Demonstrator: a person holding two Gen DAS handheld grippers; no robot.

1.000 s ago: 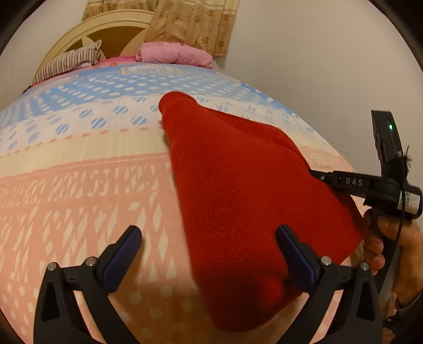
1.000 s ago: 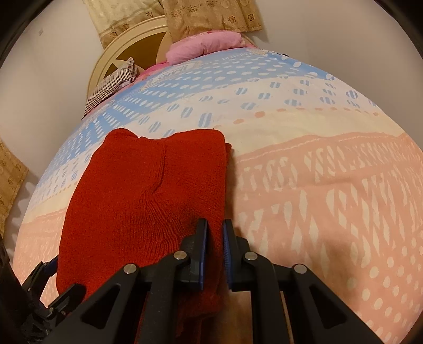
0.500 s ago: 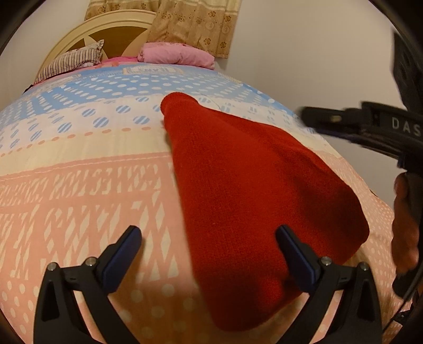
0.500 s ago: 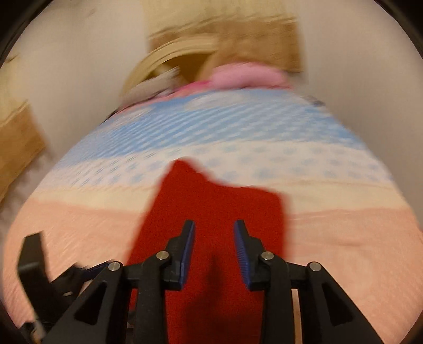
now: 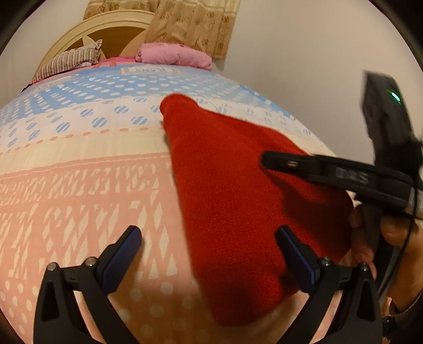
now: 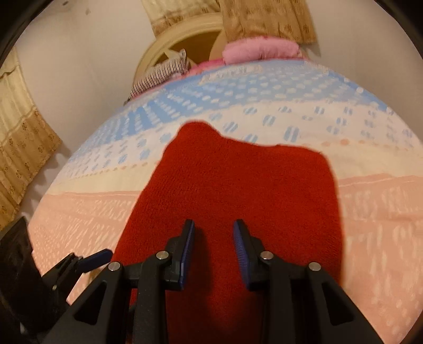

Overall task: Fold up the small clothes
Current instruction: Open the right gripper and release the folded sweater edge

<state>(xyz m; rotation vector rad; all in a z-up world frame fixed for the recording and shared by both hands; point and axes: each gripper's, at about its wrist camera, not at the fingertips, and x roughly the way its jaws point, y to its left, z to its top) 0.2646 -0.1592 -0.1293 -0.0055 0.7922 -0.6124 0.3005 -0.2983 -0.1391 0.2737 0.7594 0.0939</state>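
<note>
Now the red garment (image 6: 238,190) lies folded on the bed (image 6: 370,211), released. Right gripper (image 6: 214,248) hangs over it, jaws partly apart and empty; left gripper (image 5: 208,254) straddles its near edge, wide open, likely ready to tidy.

A home bedroom: bed (image 5: 79,185), pillows (image 5: 174,54), curtains (image 5: 190,23).

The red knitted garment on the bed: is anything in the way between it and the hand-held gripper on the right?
Nothing visible is. The right hand-held gripper hangs directly over the red knitted garment, jaws apart with nothing between them, and only open air shows between the two.
</note>
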